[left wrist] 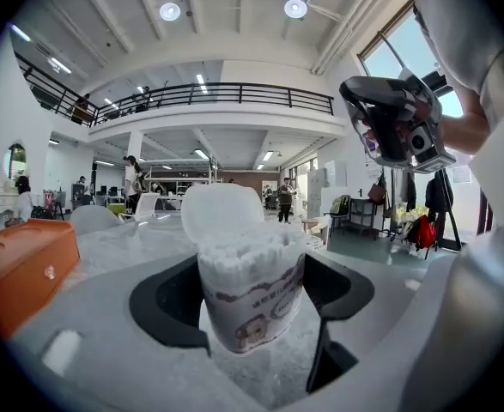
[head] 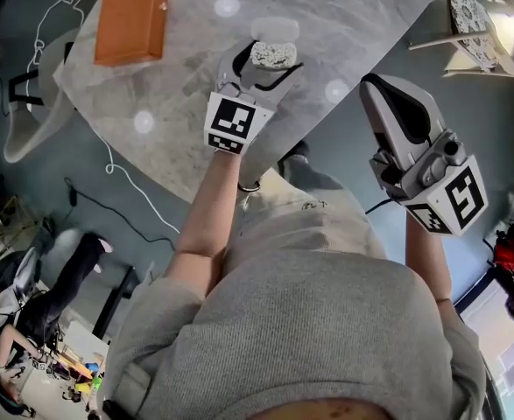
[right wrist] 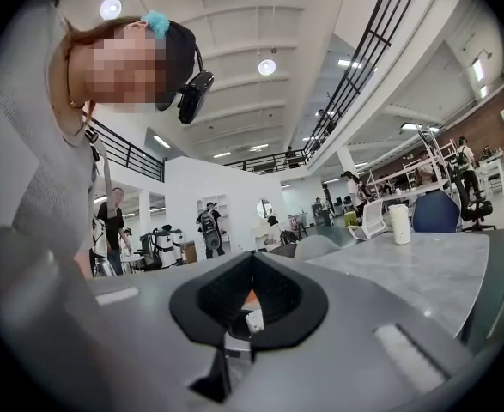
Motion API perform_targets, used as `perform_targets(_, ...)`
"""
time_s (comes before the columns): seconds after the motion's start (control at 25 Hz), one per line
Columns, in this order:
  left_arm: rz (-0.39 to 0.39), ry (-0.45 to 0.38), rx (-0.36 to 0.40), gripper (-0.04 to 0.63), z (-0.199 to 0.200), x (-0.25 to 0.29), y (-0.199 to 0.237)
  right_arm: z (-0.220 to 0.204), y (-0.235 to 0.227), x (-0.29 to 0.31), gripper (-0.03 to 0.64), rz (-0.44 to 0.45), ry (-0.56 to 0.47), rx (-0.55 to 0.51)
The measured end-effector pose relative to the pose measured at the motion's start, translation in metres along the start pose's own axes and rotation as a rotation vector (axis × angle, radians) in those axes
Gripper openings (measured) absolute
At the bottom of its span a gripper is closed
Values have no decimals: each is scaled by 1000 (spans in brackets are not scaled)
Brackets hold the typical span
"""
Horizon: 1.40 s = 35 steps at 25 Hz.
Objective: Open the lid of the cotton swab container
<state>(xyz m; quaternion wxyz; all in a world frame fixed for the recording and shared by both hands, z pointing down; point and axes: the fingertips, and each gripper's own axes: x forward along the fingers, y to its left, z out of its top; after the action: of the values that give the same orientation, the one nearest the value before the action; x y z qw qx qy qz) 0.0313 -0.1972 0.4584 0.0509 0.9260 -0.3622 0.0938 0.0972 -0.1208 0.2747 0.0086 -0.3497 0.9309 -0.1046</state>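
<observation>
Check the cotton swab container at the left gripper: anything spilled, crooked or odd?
Nothing has spilled. The cotton swab container is gripped between the left gripper's jaws and looks slightly tilted. Its lid is already flipped open behind the packed swabs. The right gripper is shut, away from it.

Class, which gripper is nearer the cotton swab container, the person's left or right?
Left. The left gripper holds the cotton swab container between its jaws. The right gripper is well apart from it, off to the right in the head view, with its jaws together.
</observation>
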Motion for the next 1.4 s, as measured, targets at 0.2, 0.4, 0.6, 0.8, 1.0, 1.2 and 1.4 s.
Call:
perform_targets(0.2,-2,23,4,348,-10,5,0,-3,-2,-1,3,-2,-1,16)
perform_targets(0.4,-4,50,5,348,-19,11,1,-3,-3,1,3,6,5,17)
perform_targets(0.6,-6,53,-9,348,-25,16,3,-4,-6,3,3,11,11,21)
perform_targets(0.8,1,83,-28,348,-28,21,5,-2,-8,6,3,11,9,24)
perform_targets(1.0,16,135,-43,348,-36,23,8,-2,-6,10,3,21,4,25)
perform_targets(1.2,6,186,-45,348,-42,26,5,0,-6,8,3,19,-2,31)
perform_targets(1.4,4,210,-37,350,-46,24,3,1,-4,6,2,20,-11,40)
